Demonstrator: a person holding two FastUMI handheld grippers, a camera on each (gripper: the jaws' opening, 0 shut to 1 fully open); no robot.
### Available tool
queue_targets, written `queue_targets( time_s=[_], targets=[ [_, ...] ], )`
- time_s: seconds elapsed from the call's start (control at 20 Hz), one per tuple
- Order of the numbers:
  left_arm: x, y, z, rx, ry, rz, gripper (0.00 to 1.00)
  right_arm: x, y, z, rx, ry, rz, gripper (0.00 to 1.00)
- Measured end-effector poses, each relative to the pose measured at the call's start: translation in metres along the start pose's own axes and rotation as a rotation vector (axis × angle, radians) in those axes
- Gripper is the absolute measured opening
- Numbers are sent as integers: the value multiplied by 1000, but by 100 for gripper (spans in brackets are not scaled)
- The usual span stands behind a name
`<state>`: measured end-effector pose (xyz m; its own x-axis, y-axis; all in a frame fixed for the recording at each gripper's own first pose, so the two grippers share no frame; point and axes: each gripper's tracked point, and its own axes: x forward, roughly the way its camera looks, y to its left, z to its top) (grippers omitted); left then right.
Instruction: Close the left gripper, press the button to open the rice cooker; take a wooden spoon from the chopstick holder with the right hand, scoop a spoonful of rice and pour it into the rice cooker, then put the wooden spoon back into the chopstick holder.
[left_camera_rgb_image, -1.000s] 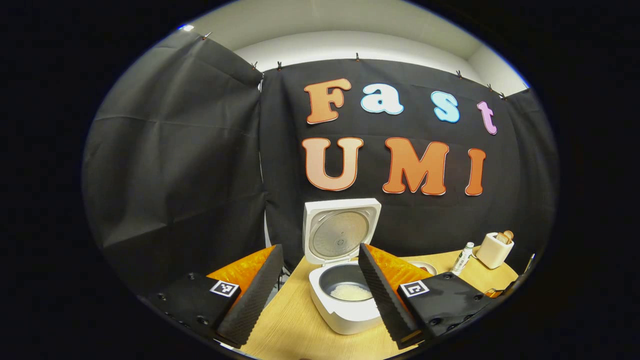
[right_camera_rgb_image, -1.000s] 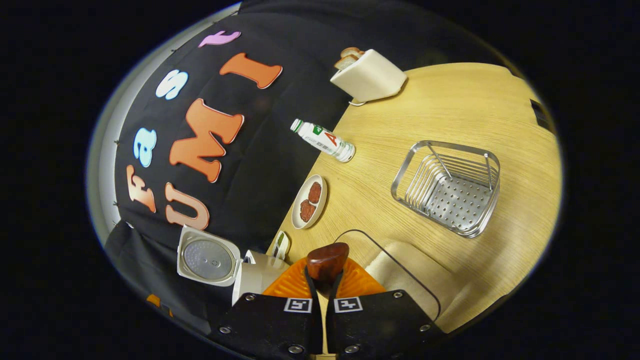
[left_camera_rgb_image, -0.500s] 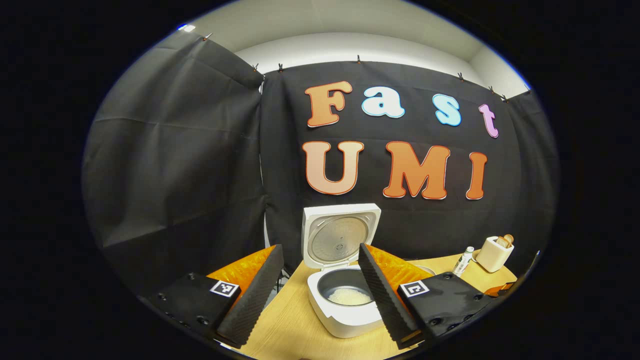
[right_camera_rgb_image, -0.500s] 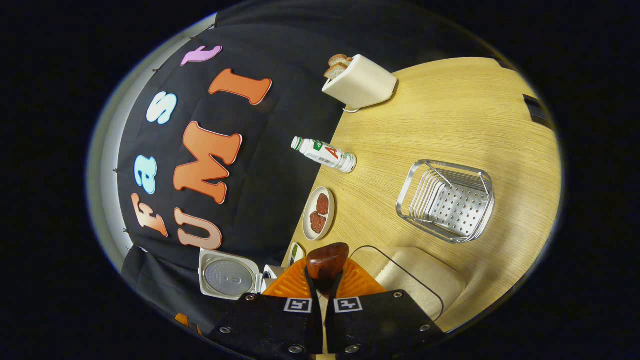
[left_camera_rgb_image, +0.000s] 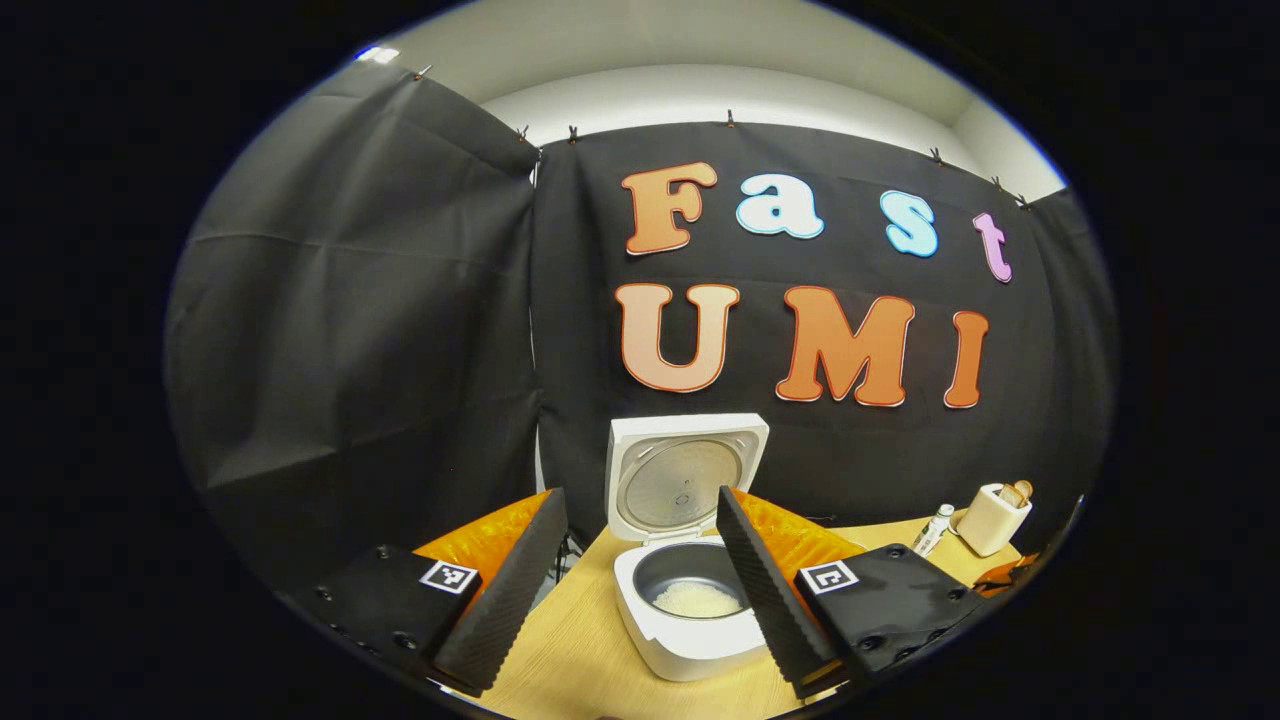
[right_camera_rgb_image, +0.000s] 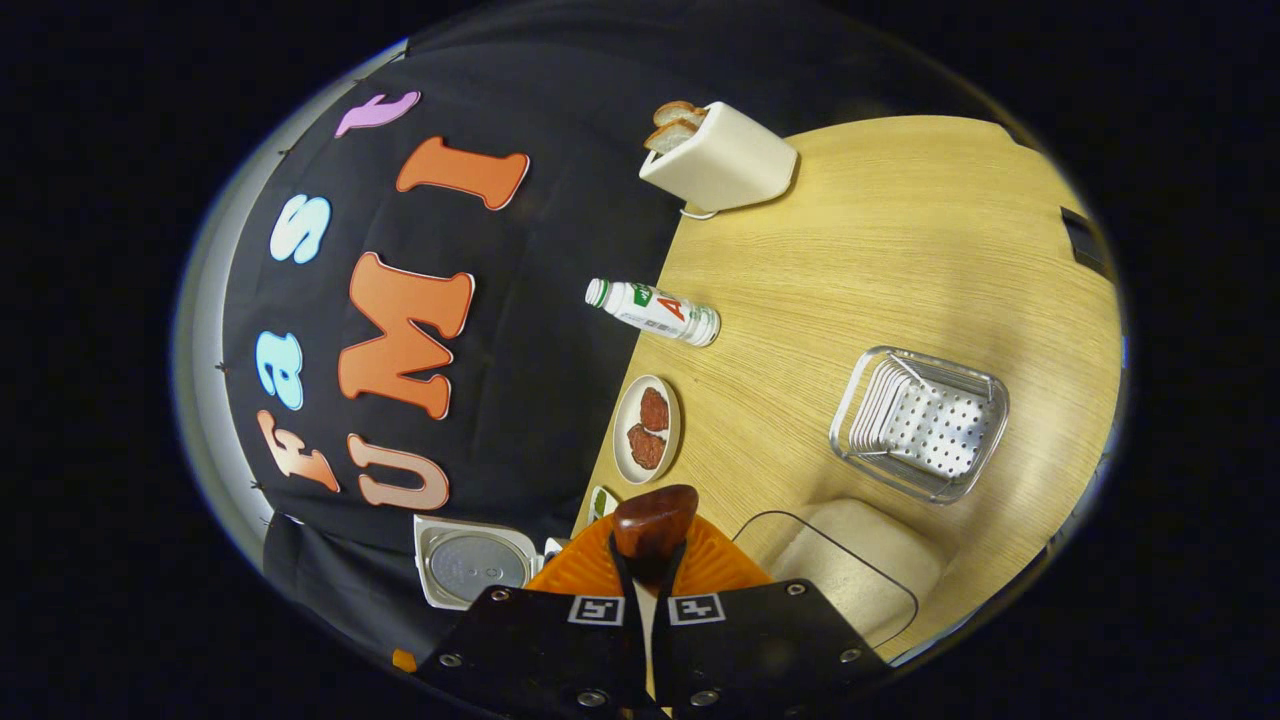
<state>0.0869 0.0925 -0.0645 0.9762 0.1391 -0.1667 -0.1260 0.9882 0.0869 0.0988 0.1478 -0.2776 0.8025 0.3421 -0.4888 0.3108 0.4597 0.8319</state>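
One rice cooker, one bottle, two patties, one toaster.

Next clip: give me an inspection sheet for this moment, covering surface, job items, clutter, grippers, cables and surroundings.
Surface: light wooden table, no spills seen.
Job's things: rice cooker open, lid upright, white rice in the pot; wooden spoon gripped by its dark handle end; metal chopstick holder standing empty; clear container of rice beside the right gripper.
Clutter: toaster with bread, bottle upright, plate with two dark patties.
Grippers: left gripper open, holding nothing; right gripper shut on the spoon.
Cables: nothing seen.
Surroundings: black cloth wall, pale wall above.
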Motion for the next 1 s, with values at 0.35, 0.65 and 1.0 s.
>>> queue_targets(
  time_s=[0.35, 0.65, 1.0],
  targets=[
    [-4, 5, -1, -13, 3, 15, 100, 9, 54, -4, 33, 36, 59, 2],
    [-7, 9, -4, -20, 9, 30, 100, 28, 110, -19, 57, 81, 110, 2],
    [-12, 3, -2, -31, 6, 9, 100, 63, 160, -47, 63, 132, 132, 2]
  ],
)
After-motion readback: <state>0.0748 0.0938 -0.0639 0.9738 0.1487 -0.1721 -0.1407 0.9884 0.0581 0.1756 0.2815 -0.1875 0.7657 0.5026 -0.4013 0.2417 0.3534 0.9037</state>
